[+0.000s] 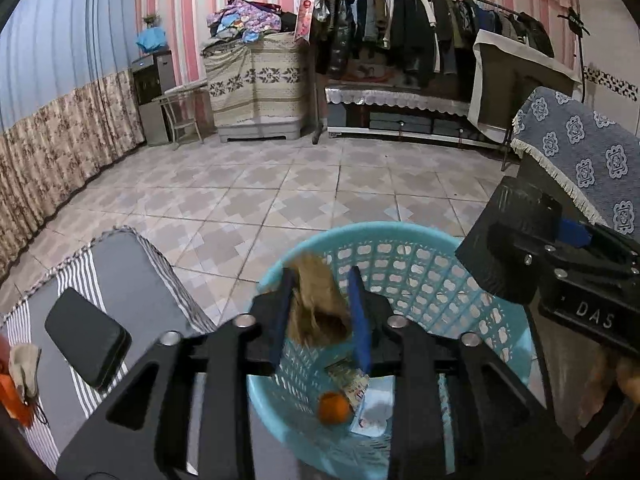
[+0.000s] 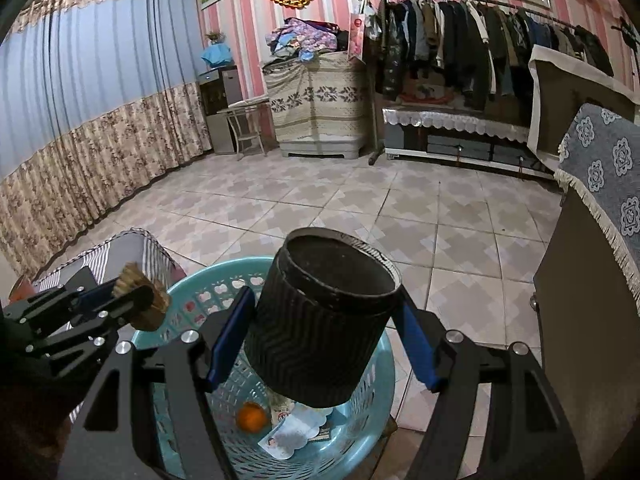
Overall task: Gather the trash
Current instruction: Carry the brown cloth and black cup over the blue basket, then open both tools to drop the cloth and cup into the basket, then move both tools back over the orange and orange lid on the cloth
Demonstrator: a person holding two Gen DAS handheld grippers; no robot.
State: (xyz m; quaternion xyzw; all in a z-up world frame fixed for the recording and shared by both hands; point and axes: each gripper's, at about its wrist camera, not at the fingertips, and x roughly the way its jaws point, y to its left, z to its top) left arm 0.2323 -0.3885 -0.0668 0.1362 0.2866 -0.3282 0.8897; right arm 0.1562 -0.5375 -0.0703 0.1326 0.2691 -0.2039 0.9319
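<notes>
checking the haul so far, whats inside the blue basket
Lying in the blue basket: an orange fruit and some printed wrappers and paper. The black cup held over it hides part of the bottom, so more may lie underneath.

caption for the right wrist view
Right gripper holds a black cup over the blue basket of trash.

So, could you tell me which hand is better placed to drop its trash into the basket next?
Left, probably. The left gripper hangs over the middle of the basket with the brown wad loose between parted fingers; the right gripper grips the black cup nearer the rim.
</notes>
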